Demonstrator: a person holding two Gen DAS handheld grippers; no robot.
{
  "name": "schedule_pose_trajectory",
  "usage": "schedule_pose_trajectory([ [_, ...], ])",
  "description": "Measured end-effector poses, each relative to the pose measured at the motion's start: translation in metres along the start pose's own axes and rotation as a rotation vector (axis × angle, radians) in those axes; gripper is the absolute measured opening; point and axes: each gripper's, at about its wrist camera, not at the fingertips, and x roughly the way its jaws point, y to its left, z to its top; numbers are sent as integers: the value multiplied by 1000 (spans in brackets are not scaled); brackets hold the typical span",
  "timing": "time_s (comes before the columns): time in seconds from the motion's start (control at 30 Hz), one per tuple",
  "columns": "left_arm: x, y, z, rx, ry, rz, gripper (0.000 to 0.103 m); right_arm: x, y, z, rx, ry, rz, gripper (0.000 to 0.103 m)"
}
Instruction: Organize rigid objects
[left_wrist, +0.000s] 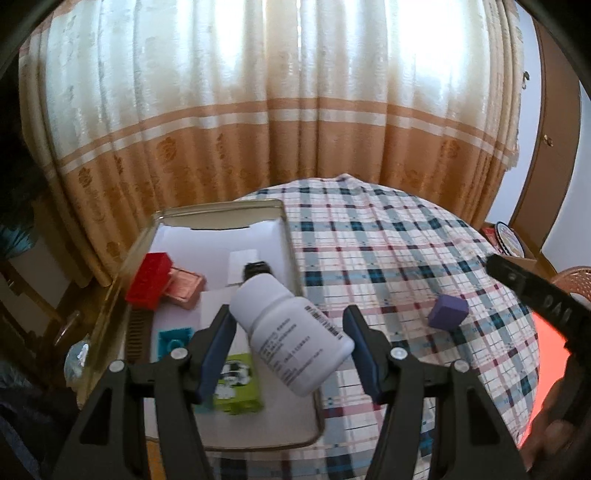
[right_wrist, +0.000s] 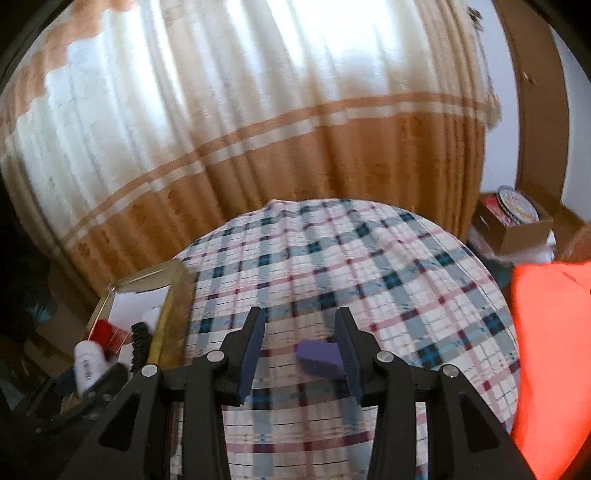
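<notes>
The left claw (left_wrist: 290, 354) holds a white bottle (left_wrist: 295, 332) between its two blue pads, which press on the bottle's sides. The bottle is tilted, its dark cap (left_wrist: 256, 268) pointing away from the claw and its printed label facing up. It hangs over a shallow metal tin (left_wrist: 221, 210) lined with white paper.

Inside the tin, ahead and to the left of this claw, a red block (left_wrist: 149, 280) touches a pink box (left_wrist: 186, 290). Nearer, partly hidden behind the left finger, are a teal piece (left_wrist: 173, 341), a green box (left_wrist: 240, 384) and a dark comb-like thing (left_wrist: 136, 336) along the tin's left wall.

The tin rests on a surface covered by a plaid cloth (left_wrist: 388, 251). To the right of the left claw, well apart from it, a purple block (left_wrist: 447, 312) lies on the cloth.

The right claw (right_wrist: 301, 347) is narrowly parted and grips nothing. The purple block (right_wrist: 319, 356) shows just inside its right finger, on the cloth below; whether the pad touches it I cannot tell, as the picture is blurred. Far to its left the bottle (right_wrist: 88, 363) appears above the tin (right_wrist: 170, 306). To its right is an orange cloth (right_wrist: 550, 354).
</notes>
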Motion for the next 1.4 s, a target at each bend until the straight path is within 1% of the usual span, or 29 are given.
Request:
schedule_pose_trajectory([
  [0.13, 2, 10, 1, -19, -6, 11, 60, 2, -29, -6, 38, 37, -34, 43],
  [0.23, 5, 15, 1, -35, 7, 9, 60, 13, -33, -15, 30, 104, -12, 44],
  [0.3, 6, 16, 1, -39, 10, 12, 60, 23, -29, -19, 24, 132, 6, 55],
  [0.37, 5, 19, 1, -40, 10, 16, 60, 38, -19, -22, -16, 168, 25, 61],
  [0.47, 5, 25, 2, -52, 7, 27, 60, 59, -12, -26, -18, 218, 4, 68],
  [0.6, 7, 31, 4, -61, 11, 33, 60, 81, -13, -31, 47, 258, -1, 69],
  [0.63, 7, 32, 4, -61, 12, 36, 60, 85, -11, -31, 43, 257, -14, 69],
  [0.67, 8, 33, 4, -62, 13, 36, 60, 88, -9, -30, 34, 253, -32, 66],
  [0.7, 8, 34, 4, -63, 15, 36, 60, 90, -7, -30, 28, 247, -46, 52],
  [0.73, 9, 35, 4, -64, 16, 37, 60, 92, -6, -29, 22, 250, -53, 48],
  [0.8, 9, 38, 3, -71, 17, 40, 60, 92, -5, -27, 17, 249, -59, 45],
  [0.87, 11, 41, 3, -83, 20, 40, 60, 84, -6, -24, 26, 228, -40, 45],
  [0.93, 11, 43, 3, -88, 20, 40, 60, 70, -5, -20, 39, 188, 3, 45],
  [1.1, 11, 49, 3, -97, 18, 40, 60, 42, 10, -7, 51, 111, 67, 45],
  [1.23, 11, 59, 5, -113, 11, 55, 60, 28, 36, 6, 20, 75, 122, 45],
  [1.4, 12, 70, 6, -128, 11, 76, 60, 21, 74, 11, -38, 62, 187, 45],
])
